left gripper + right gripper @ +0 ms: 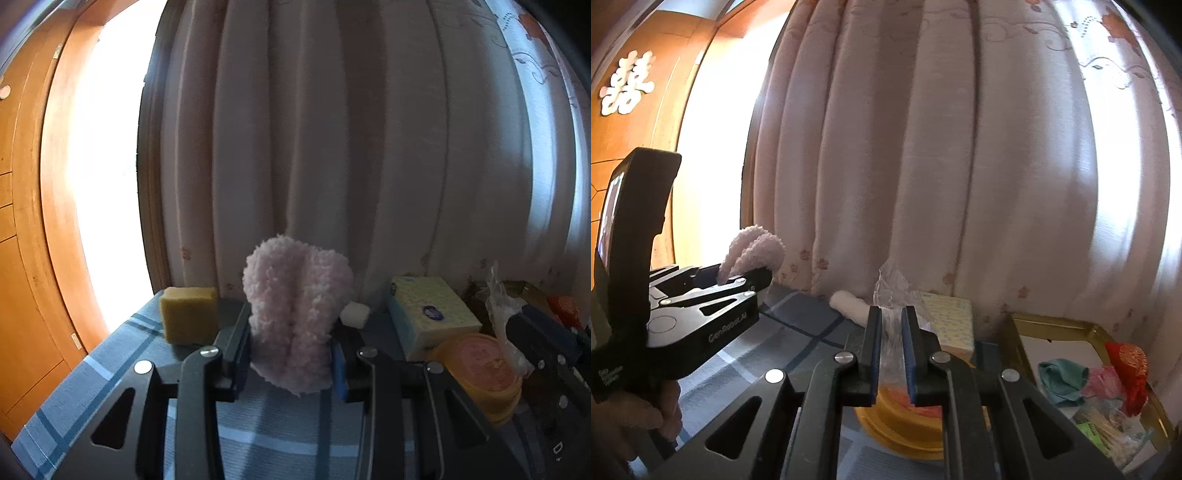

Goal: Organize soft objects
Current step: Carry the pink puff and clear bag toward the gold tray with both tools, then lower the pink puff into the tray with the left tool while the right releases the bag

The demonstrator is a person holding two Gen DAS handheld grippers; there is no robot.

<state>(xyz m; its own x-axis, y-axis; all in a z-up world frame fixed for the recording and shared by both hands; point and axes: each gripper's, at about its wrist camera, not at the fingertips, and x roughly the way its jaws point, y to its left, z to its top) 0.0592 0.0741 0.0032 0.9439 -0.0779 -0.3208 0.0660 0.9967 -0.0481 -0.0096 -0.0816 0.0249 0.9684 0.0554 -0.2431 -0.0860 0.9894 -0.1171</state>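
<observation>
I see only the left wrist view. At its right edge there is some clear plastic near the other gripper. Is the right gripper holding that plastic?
Observer: Yes. The right gripper is shut on the clear plastic bag, which sticks up between its fingers.
Operator: What is to the right of it? My view is dark there.
Observer: A gold tray stands there, in front of the curtain.
Operator: Is something inside the tray?
Observer: Yes, a crumpled teal cloth lies in it, next to a red bag.
</observation>
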